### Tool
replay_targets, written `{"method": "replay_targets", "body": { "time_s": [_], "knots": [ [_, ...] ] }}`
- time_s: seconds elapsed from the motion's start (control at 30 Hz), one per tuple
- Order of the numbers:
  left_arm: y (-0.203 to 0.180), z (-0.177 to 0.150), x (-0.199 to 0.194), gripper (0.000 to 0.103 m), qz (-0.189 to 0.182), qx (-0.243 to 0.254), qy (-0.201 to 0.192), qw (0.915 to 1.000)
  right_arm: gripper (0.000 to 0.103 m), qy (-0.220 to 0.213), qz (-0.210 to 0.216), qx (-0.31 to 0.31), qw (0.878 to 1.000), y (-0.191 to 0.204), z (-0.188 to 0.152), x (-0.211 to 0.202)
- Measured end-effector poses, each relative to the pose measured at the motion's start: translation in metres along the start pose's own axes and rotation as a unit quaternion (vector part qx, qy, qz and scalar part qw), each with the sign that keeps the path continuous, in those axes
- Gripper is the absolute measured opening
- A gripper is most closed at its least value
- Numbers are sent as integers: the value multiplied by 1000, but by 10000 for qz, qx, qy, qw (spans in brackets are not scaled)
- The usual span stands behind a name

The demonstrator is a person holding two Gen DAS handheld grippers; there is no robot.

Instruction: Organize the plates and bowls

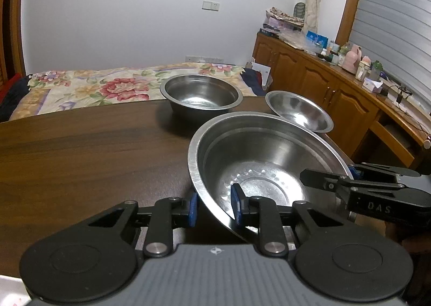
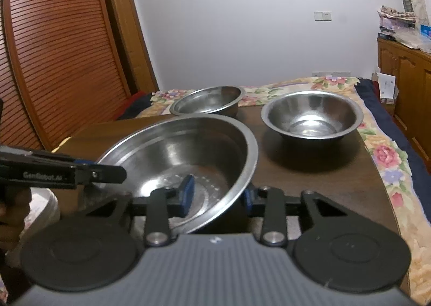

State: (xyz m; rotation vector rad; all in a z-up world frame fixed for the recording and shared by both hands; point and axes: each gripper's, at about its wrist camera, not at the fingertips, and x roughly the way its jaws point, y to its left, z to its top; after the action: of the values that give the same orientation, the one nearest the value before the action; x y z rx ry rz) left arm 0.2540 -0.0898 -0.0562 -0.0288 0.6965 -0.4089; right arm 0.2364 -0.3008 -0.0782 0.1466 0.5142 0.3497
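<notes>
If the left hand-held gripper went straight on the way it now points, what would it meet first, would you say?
The big bowl: the left hand-held gripper already straddles its near rim, so its wall comes first. Beyond it, probably the deep bowl, though depth is unclear.

3 shiny silver steel bowls sit on the dark brown wood-grain table. Beyond the table, the bedspread shows red, yellow and purple flowers on cream.
</notes>
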Motion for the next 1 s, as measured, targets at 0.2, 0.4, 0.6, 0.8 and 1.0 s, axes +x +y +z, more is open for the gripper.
{"method": "replay_targets", "body": {
  "time_s": [0.2, 0.4, 0.6, 0.8, 1.0],
  "knots": [
    [-3, -3, -12, 27, -21, 12, -70, 10000, 31, -64, 15, -7, 10000, 2, 1, -9],
    [-8, -7, -29, 27, -38, 79, -177, 9998, 29, -157, -6, -50, 9999, 6, 1, -23],
    [-13, -13, -47, 27, -79, 143, -247, 9996, 29, -188, -20, -72, 9998, 12, -2, -37],
    [-18, -27, -62, 28, -68, 266, -254, 9993, 29, -187, -28, -43, 9998, 19, -8, -48],
    [-18, -46, -72, 28, -104, 323, -149, 9993, 29, -101, -20, 38, 9999, 23, -21, -53]
  ]
}}
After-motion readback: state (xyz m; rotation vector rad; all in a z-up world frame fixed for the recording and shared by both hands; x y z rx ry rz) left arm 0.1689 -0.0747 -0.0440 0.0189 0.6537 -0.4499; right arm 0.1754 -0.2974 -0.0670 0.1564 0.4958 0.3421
